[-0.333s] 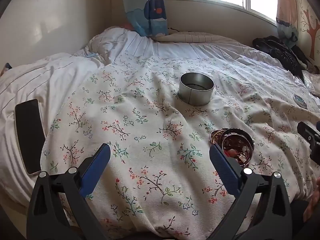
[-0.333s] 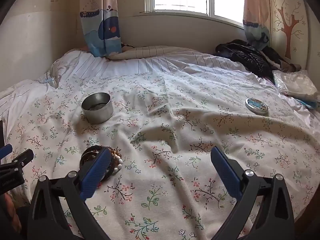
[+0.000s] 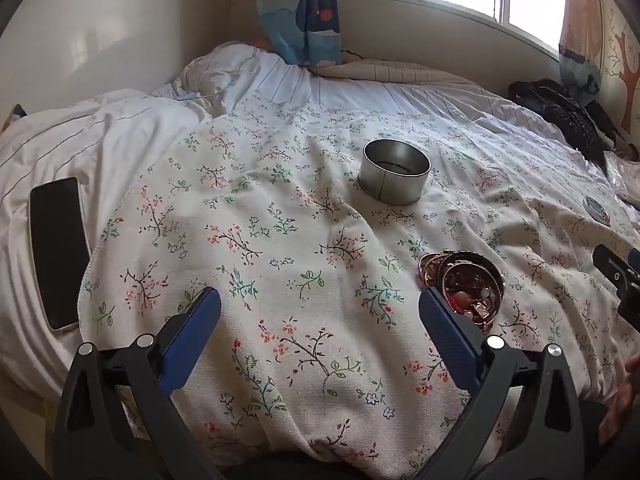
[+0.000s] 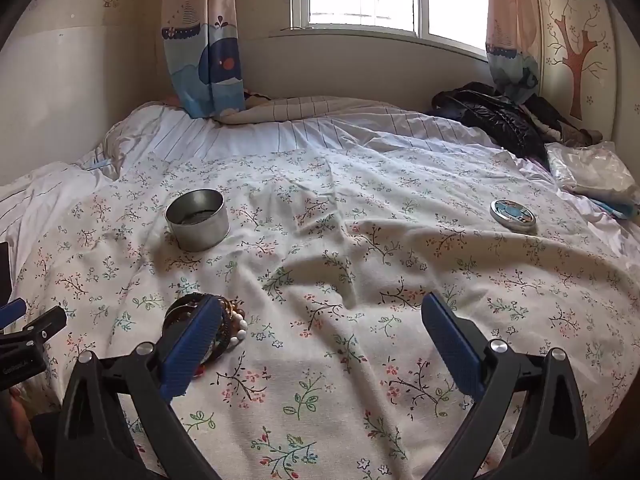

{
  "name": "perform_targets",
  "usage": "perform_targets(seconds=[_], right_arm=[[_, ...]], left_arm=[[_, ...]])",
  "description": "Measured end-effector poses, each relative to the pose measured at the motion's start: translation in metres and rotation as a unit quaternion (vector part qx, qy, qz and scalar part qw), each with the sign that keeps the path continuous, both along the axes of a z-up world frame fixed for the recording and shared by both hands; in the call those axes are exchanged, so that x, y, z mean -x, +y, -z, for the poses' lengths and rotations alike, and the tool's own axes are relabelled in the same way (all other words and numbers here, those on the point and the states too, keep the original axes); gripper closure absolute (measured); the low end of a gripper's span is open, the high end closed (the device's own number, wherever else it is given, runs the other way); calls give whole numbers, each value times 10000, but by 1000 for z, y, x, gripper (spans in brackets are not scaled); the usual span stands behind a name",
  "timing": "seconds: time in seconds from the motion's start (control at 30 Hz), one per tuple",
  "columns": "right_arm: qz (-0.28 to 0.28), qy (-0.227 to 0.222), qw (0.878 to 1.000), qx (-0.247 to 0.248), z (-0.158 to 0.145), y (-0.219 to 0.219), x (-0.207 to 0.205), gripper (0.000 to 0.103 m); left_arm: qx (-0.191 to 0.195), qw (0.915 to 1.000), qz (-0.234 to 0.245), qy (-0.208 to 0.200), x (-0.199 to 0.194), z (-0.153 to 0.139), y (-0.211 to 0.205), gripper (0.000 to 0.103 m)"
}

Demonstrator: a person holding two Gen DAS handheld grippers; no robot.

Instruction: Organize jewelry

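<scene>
Left wrist view: a heap of jewelry (image 3: 464, 284), made up of bangles, beads and small trinkets, lies on a floral bedspread (image 3: 280, 240), just beyond the tip of the left gripper's (image 3: 320, 312) right-hand finger and touching neither finger. The left gripper is released, its blue-padded fingers spread wide with only fabric between them. Farther ahead of it, slightly right of centre, an open round metal tin (image 3: 394, 176) stands upright on the bedspread, well apart from the jewelry. A dark phone (image 3: 58, 252) lies face up on the white striped duvet far off to the gripper's left. At the right edge, part of the other gripper and a bit of the person's hand show.

From the right wrist view, the same jewelry (image 4: 224, 324) sits partly hidden behind the right gripper's (image 4: 322, 316) left-hand finger; white beads show just beside the pad. This gripper is also released, fingers wide apart over bare bedspread (image 4: 340, 240). The tin (image 4: 197, 219) stands ahead and to its left. A round lid (image 4: 513, 211) with a blue picture lies flat ahead and to its right, well away from the tin. Dark clothing is piled beyond it near the window.
</scene>
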State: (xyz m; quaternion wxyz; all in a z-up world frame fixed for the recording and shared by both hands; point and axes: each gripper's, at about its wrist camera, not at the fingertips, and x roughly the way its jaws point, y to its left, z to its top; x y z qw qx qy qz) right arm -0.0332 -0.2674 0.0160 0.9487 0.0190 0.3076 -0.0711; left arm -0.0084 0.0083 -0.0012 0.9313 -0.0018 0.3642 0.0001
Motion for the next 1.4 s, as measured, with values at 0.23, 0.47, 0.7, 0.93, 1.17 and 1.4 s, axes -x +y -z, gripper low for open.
perform_targets(seconds=[0.23, 0.47, 0.7, 0.93, 1.17, 1.4], right_arm=[[-23, 78, 9999, 79, 6, 5, -3, 7], [-59, 124, 9999, 16, 9, 4, -5, 7], [-55, 143, 9998, -100, 10, 0, -6, 7], [-53, 138, 9998, -105, 10, -1, -6, 7], [-48, 143, 9999, -81, 10, -1, -6, 7], [-45, 141, 9999, -75, 10, -1, -6, 7]], left_arm=[[-40, 10000, -15, -30, -2, -1, -3, 8], [-234, 9997, 11, -76, -2, -1, -12, 8], [-295, 9995, 9, -62, -3, 0, -14, 8], [-320, 9995, 25, -67, -3, 0, -12, 8], [-321, 9995, 19, -68, -3, 0, -14, 8], [-328, 9994, 27, -78, -3, -1, -14, 8]])
